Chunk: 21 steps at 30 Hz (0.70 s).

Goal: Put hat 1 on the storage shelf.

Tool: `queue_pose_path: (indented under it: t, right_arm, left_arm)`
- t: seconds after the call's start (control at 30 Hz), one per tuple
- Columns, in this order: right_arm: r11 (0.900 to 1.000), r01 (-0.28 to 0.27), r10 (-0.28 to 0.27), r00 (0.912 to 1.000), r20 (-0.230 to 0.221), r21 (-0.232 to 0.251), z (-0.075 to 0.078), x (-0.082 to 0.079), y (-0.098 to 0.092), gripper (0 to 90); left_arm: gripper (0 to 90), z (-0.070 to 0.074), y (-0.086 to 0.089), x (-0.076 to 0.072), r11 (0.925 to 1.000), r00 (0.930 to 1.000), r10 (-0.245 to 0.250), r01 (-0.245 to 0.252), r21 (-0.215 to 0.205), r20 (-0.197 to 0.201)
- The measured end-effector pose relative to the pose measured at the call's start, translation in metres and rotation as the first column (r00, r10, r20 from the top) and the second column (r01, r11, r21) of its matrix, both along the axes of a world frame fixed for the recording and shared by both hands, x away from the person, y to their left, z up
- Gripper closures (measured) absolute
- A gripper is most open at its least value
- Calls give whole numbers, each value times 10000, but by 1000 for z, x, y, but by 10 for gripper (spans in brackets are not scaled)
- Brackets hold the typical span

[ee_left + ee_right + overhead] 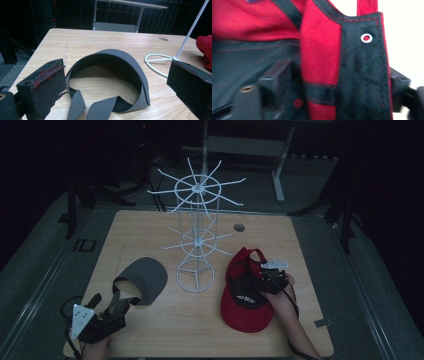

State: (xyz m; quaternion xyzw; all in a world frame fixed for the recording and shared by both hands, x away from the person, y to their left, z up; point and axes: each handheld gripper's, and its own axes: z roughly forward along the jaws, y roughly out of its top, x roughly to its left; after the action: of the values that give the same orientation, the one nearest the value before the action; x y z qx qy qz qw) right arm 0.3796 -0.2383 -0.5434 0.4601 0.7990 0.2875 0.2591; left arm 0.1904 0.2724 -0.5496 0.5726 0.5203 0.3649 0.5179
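your left gripper (pixel 111 308) sits at the near left corner of the table (pixel 150 225), jaws spread wide with nothing between them. in the left gripper view the two black pads stand far apart, and the grey visor (pixel 112 75) lies on the wood just ahead of them, its brim arched up and its strap ends loose toward you. from above, the visor (pixel 145 279) rests just left of the white wire rack (pixel 196 235), which stands upright near the middle of the table with its round base flat on the wood.

right of the rack lies the red cap (pixel 245 295), crown toward the rack and brim toward you. your right gripper (pixel 265 281) is on the cap's right side, at the black-lined part of the crown. in the right gripper view a fold of red and black cloth (pixel 337 75) with a small metal eyelet stands between the jaws; the jaws sit on either side of it, not fully pinched, and i cannot tell whether the pads press on it yet.
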Motion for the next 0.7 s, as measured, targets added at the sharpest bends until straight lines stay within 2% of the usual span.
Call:
queue_pose_path:
  t: [0.13, 0.2, 0.27, 0.37, 0.47, 0.5, 0.7]
  right_arm:
    - [9999, -91, 92, 9999, 142, -77, 0, -1, -1, 578]
    - [9998, -178, 177, 9998, 92, 108, 1, -1, -2, 739]
    - [9996, -293, 292, 9995, 100, 13, 2, -2, -3, 820]
    - [9993, -351, 355, 9989, 313, -147, 9, -6, -2, 843]
    - [9997, -252, 253, 9986, 469, -32, 13, -8, -3, 846]
    - [9976, -130, 82, 9974, 714, 675, 28, -13, -6, 849]
    - [9907, -90, -85, 9918, 1278, 1354, 63, -24, -11, 849]
  left_arm:
    - [24, 0, 1, 0, 10000, 10000, 31, -31, -2, -11]
    - [23, 1, 1, 0, 10000, 10000, 84, -84, 47, -30]
    - [23, 1, 1, -1, 9999, 10000, 94, -93, 50, -24]
    - [24, 1, 1, -1, 10000, 10000, 79, -79, 40, -4]
    - [23, 2, 1, -1, 9999, 9999, 149, -149, 22, -8]
    - [24, 2, 1, -1, 9999, 9999, 152, -152, 32, -66]
    - [23, 3, 1, 0, 9996, 9996, 226, -224, 151, -155]
